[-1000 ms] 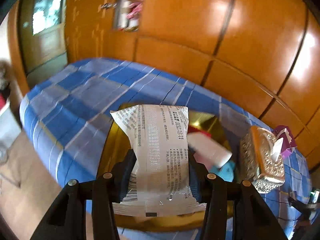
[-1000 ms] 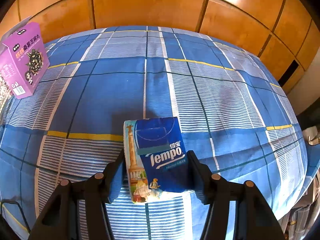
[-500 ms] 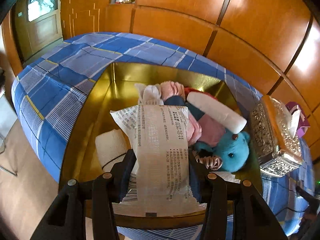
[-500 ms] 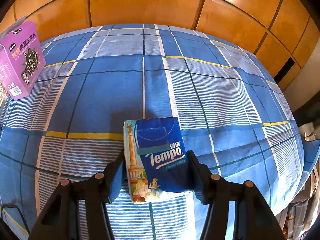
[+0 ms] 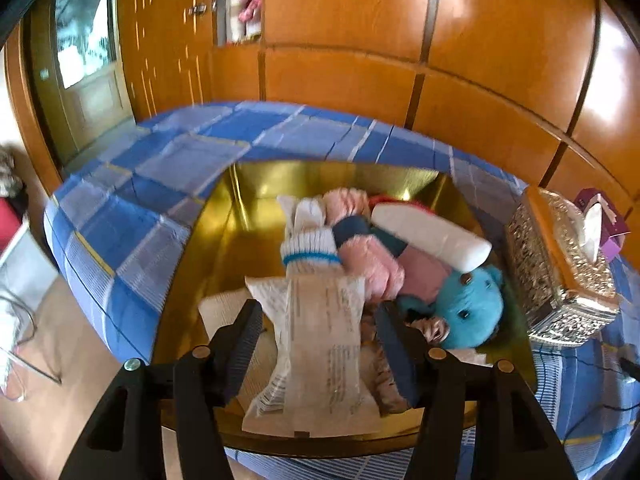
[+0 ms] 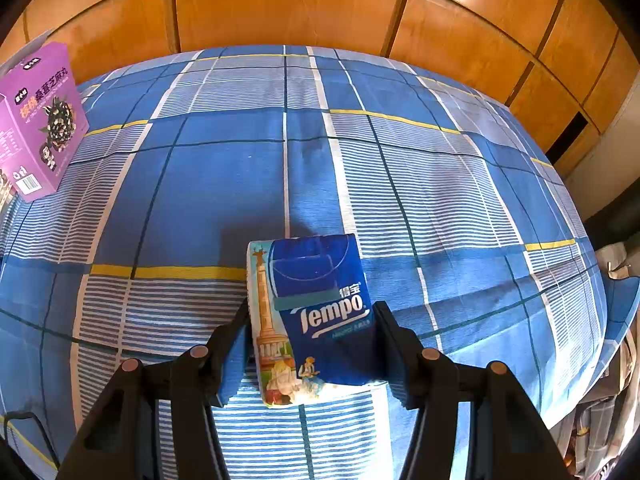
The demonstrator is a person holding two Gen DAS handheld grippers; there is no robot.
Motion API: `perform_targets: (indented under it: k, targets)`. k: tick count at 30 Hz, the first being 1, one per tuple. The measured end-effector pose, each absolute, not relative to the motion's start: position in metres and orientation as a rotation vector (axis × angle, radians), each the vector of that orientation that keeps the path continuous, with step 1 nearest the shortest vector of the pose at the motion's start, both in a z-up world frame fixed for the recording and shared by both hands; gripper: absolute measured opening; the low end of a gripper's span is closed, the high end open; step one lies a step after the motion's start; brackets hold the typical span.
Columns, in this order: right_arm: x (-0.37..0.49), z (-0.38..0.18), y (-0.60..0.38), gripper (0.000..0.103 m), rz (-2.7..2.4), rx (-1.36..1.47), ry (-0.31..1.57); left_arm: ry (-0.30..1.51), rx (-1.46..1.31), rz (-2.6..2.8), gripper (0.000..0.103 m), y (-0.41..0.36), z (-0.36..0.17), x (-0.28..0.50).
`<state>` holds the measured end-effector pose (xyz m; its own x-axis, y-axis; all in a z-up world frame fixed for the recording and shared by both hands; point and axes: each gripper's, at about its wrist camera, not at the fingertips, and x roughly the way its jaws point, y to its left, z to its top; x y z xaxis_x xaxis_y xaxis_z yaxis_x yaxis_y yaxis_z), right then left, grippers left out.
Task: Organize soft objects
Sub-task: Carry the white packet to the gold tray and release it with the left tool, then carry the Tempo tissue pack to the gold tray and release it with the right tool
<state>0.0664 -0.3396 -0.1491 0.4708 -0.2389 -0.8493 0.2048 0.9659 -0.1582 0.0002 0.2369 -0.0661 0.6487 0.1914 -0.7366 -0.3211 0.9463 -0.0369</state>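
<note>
Over the gold tray's (image 5: 240,216) near rim, my left gripper (image 5: 320,328) stands spread, the printed packet (image 5: 320,344) loose between its fingers. Right gripper (image 6: 310,328) clamps a Tempo tissue pack (image 6: 312,312) above bare blue plaid bedspread (image 6: 224,184), wood panelling (image 6: 280,4) behind.

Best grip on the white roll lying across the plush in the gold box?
Pinch the white roll across its narrow middle, coming from above. It lies slanted on top of the pink plush and blue toy in the gold box, so its long sides look free while its ends point toward clutter.
</note>
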Motion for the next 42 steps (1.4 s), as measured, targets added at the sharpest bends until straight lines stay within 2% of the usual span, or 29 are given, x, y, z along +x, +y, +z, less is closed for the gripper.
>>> perform_targets:
  k: [13, 25, 32, 37, 42]
  targets:
    - [0.074, -0.147, -0.341, 0.056, -0.293, -0.002, 1.077, 0.727, -0.093, 0.239, 0.061, 0.216, -0.032, -0.011]
    - [0.086, -0.143, -0.336, 0.055, -0.312, -0.022, 1.110, 0.719, -0.064, 0.190, 0.061, 0.200, -0.029, -0.013]
    - [0.106, -0.136, -0.335, 0.055, -0.262, 0.065, 1.147, 0.720, -0.043, 0.162, 0.061, 0.193, -0.031, -0.012]
    - [0.136, -0.107, -0.318, 0.055, -0.192, 0.144, 1.111, 0.732, -0.034, 0.140, 0.061, 0.188, -0.035, -0.010]
    - [0.188, -0.048, -0.282, 0.055, -0.139, 0.185, 1.010, 0.738, -0.045, 0.126, 0.061, 0.189, -0.038, -0.009]
